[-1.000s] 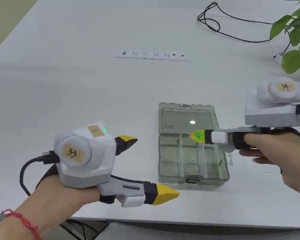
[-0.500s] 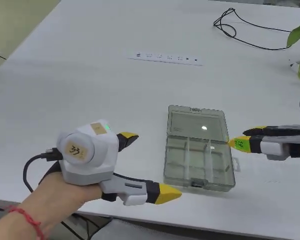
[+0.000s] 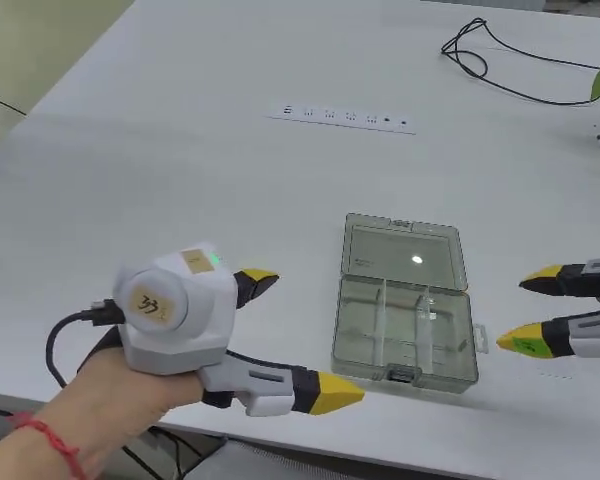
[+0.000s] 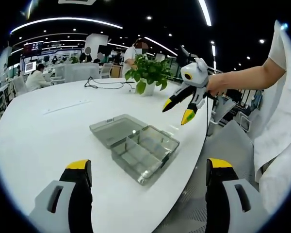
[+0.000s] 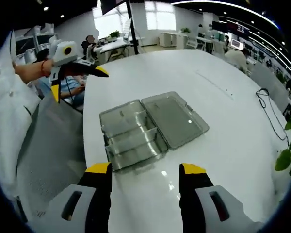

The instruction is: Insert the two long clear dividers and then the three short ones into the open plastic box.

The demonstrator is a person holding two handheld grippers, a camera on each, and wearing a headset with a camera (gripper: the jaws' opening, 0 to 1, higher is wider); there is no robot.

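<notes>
Hovering just beside the right wall of the open plastic box (image 3: 352, 362), the right gripper (image 3: 515, 313) shows jaws spread and empty, tips aimed left across the two long dividers (image 3: 381, 318) running front-to-back inside, while the left gripper (image 3: 315, 335), likewise spread and empty, sits farther off.

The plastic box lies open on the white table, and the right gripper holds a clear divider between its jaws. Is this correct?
Not quite. The plastic box does lie open on the white table, but the right gripper is open and holds nothing, as the right gripper view shows.
</notes>
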